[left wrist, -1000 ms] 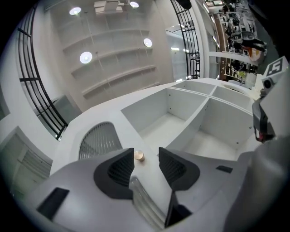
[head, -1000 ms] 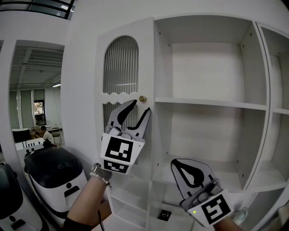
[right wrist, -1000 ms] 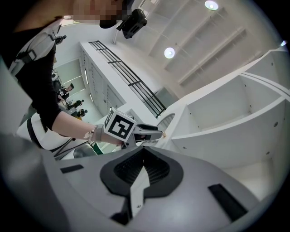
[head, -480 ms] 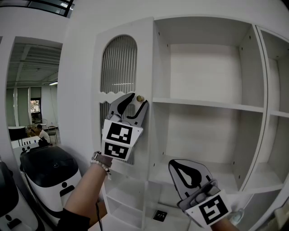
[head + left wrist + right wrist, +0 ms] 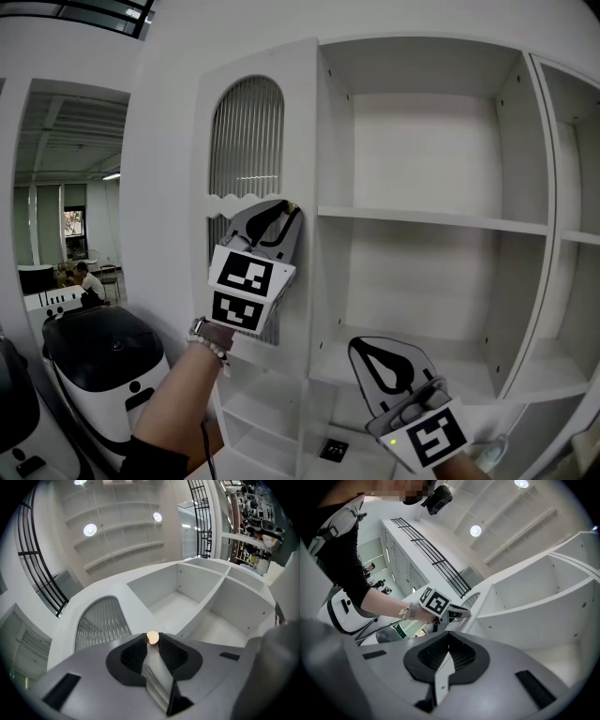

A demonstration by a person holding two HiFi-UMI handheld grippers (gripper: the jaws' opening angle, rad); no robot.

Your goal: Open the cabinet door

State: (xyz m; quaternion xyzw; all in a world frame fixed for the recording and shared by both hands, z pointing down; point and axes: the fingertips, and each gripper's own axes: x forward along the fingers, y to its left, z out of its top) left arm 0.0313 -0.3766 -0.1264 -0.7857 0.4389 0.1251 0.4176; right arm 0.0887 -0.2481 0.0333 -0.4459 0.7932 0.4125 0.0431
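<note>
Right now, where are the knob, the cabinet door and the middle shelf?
knob (image 5: 153, 638), left gripper view, its round face.
cabinet door (image 5: 248, 141), head view, its ribbed arched pane.
middle shelf (image 5: 431, 217), head view, its front edge.

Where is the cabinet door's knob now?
Left gripper view, centre: the knob sits between the left gripper's jaws, which have just been closing onto it, at the door's right edge.

There are two grippers, the left gripper (image 5: 286, 211) and the right gripper (image 5: 361, 347), and one door (image 5: 248, 150) with one knob (image 5: 153, 637). Two open bays (image 5: 427, 141) show, each crossed by one shelf (image 5: 431, 217). Two machines (image 5: 103, 361) stand at lower left, and one person (image 5: 89, 281) sits beyond.
</note>
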